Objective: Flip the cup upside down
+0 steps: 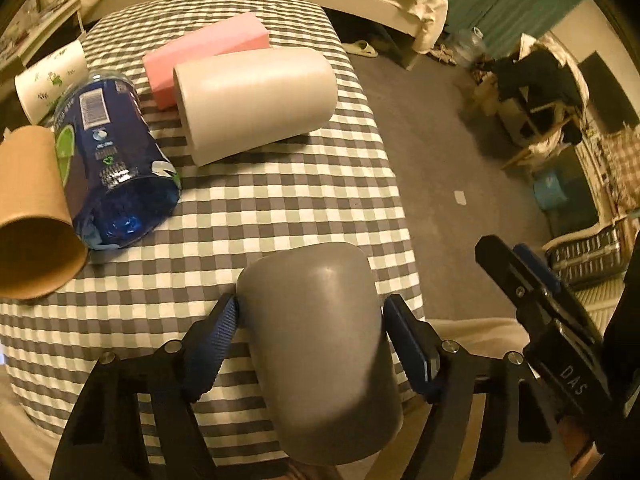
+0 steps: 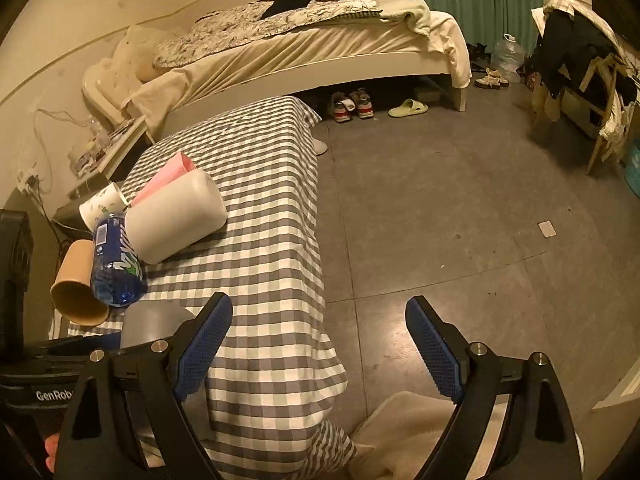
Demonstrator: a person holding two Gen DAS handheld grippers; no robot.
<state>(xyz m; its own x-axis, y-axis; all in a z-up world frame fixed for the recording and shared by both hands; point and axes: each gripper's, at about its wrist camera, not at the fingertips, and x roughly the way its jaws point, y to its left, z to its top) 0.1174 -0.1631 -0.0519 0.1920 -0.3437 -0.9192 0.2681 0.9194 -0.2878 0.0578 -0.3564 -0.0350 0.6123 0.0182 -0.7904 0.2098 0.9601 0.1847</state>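
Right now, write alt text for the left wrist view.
The left gripper straddles a grey cup with its closed base up, over a checked tablecloth. Beyond lie a white cup, a blue bottle, a brown cup and a pink block.

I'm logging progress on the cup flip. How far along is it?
Done: the gray cup already stands closed end up on the checkered table. In hand: the left gripper brackets it, its right pad slightly clear. Left: pulling away. The right gripper is open, holding nothing.
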